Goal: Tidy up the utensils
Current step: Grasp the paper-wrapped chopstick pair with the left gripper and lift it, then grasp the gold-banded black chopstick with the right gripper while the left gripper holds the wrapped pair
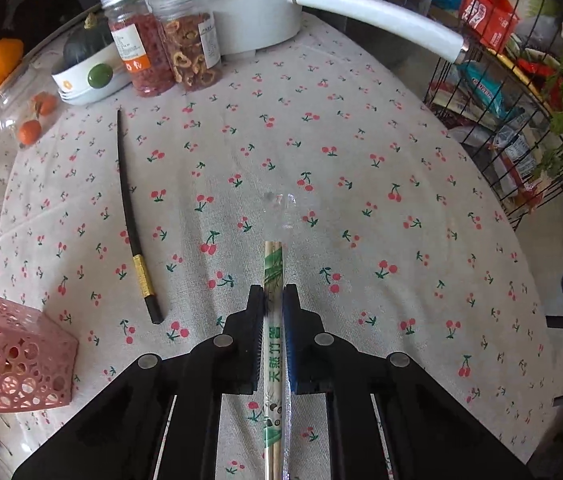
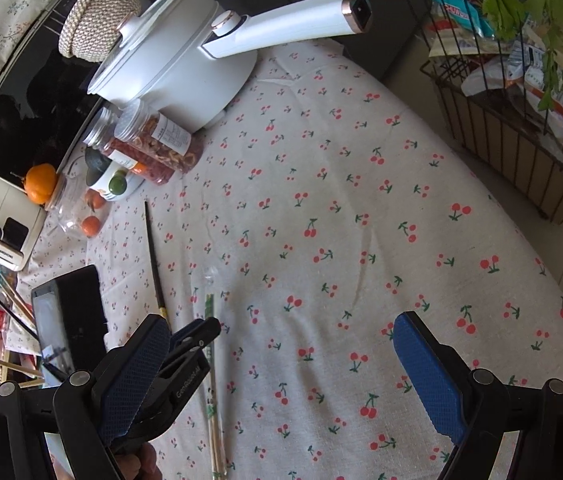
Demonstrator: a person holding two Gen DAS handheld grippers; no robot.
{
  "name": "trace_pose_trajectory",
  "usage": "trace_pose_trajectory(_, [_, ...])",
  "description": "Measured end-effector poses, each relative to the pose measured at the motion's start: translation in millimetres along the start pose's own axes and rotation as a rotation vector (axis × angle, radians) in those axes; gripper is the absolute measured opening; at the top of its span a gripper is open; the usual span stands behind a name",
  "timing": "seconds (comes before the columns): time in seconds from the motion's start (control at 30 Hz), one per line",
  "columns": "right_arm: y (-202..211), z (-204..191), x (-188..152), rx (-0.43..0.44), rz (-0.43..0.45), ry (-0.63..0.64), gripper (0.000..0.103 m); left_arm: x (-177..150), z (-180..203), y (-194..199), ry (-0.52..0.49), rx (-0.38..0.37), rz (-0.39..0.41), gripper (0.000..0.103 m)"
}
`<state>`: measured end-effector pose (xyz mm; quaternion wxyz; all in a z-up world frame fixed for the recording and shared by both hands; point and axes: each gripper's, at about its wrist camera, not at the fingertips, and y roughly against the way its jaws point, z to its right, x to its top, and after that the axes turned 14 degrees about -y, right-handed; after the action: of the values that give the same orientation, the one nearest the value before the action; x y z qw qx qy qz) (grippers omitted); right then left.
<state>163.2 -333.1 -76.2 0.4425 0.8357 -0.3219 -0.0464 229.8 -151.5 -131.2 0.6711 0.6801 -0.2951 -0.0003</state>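
Our left claw [image 1: 272,292] is pinching the wrapped bamboo chopsticks [image 1: 273,356] around mid-length, low over the counter [image 1: 361,184]; the green sleeve reads "天然竹筷". Our right claw [image 2: 281,344] hangs spread wide and holds nothing. The left claw's body, seen from the right wrist, carries "GenRobot.AI". To the left stands the pink perforated holder [image 1: 21,368], likely the destination. Further out, one black chopstick [image 1: 131,216] with a gold band lies loose, so we judge the job barely begun. Far back, the jar labels [image 1: 131,46] are unreadable.
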Motion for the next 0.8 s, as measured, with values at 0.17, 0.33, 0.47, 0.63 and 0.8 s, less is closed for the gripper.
trace_pose_trajectory(0.17, [2, -2, -4, -0.002, 0.004, 0.009, 0.094, -27, 9, 64, -0.069, -0.022, 0.139, 0.01])
trace_pose_trajectory(0.33, [3, -10, -12, -0.008, 0.006, 0.035, 0.094, -64, -1, 125, -0.078, -0.041, 0.271, 0.01])
trace_pose_trajectory(0.47, [0, -20, -22, -0.011, 0.005, 0.07, 0.094, -97, -20, 164, -0.045, -0.043, 0.367, 0.01])
trace_pose_trajectory(0.63, [-14, -38, -35, -0.001, -0.012, 0.133, 0.094, -131, -49, 202, 0.017, -0.036, 0.489, 0.01])
trace_pose_trajectory(0.8, [-46, -59, -48, -0.005, -0.038, 0.218, 0.091, -162, -81, 227, 0.093, -0.015, 0.586, 0.01])
